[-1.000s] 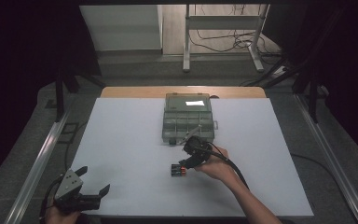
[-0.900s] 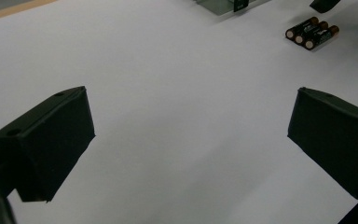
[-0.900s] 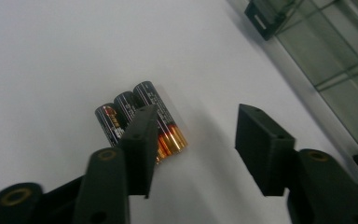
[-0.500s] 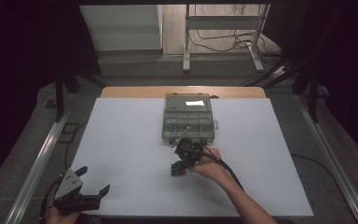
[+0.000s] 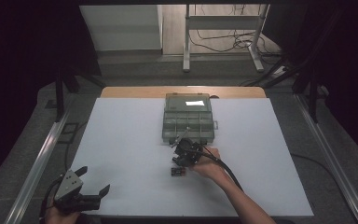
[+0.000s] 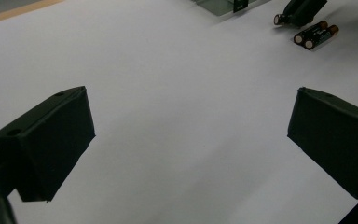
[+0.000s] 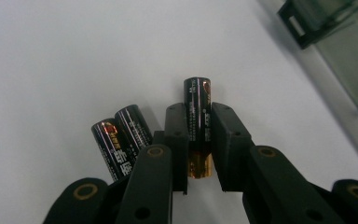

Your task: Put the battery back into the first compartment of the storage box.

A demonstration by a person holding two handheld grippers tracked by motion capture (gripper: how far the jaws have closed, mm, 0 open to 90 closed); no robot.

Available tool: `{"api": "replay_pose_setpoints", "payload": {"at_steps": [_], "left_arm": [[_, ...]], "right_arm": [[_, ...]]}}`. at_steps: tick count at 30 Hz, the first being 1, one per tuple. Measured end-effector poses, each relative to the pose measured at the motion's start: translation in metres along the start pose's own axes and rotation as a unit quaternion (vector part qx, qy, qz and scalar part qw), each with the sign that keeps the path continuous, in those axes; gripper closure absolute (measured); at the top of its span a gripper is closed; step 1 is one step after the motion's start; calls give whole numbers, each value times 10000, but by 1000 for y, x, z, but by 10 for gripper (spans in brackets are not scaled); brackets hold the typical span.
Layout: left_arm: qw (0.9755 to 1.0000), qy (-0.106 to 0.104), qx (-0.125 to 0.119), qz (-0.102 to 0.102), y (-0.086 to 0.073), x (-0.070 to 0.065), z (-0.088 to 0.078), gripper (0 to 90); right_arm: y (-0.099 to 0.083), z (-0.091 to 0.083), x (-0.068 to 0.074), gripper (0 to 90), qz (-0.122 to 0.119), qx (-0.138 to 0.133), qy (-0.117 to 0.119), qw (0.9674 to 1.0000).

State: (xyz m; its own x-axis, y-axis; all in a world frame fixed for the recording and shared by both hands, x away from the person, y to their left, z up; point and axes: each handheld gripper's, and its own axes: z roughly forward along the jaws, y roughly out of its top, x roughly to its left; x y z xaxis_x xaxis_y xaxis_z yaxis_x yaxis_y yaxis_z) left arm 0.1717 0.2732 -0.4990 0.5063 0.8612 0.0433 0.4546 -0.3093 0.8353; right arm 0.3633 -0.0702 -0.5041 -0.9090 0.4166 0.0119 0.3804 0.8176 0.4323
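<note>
My right gripper (image 7: 198, 116) is shut on a black and gold battery (image 7: 197, 109), held lengthwise between the jaws above the white sheet. Two more batteries (image 7: 121, 140) lie side by side on the sheet just to its left; in the high view these batteries (image 5: 178, 171) lie below the right gripper (image 5: 182, 156). A grey compartment box (image 5: 189, 118) with a clear lid stands just beyond. My left gripper (image 5: 91, 189) rests at the sheet's near left corner, open with nothing between its jaws. In the left gripper view, the two batteries (image 6: 316, 35) show far off.
A white sheet (image 5: 121, 140) covers the table, with a wooden strip (image 5: 135, 92) along its far edge. Metal rails (image 5: 42, 154) run along both sides. Beyond the table stand a metal frame (image 5: 223, 42) and loose cables on the floor.
My right gripper has moved up the sheet toward the box with one battery, lifting it away from the two that stay on the sheet. The left gripper has not moved.
</note>
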Motion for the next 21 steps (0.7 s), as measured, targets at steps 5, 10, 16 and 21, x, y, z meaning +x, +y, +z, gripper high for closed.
{"api": "replay_pose_setpoints", "payload": {"at_steps": [5, 10, 16, 21], "left_arm": [[10000, 4, -13, -23, 0, 0, 0, 13], [10000, 7, -9, -26, 0, 0, 0, 13], [10000, 17, 5, -22, 0, 0, 0, 13], [10000, 11, -15, -56, 0, 0, 0, 13]], "right_arm": [[-2, -10, -5, 765, 80, -199, 8, 9998], [-2, -23, -10, 765, 148, -467, -37, 9988], [-4, -35, -23, 765, 380, -752, -73, 9964], [-4, -41, -30, 765, 514, -902, -41, 9946]]}}
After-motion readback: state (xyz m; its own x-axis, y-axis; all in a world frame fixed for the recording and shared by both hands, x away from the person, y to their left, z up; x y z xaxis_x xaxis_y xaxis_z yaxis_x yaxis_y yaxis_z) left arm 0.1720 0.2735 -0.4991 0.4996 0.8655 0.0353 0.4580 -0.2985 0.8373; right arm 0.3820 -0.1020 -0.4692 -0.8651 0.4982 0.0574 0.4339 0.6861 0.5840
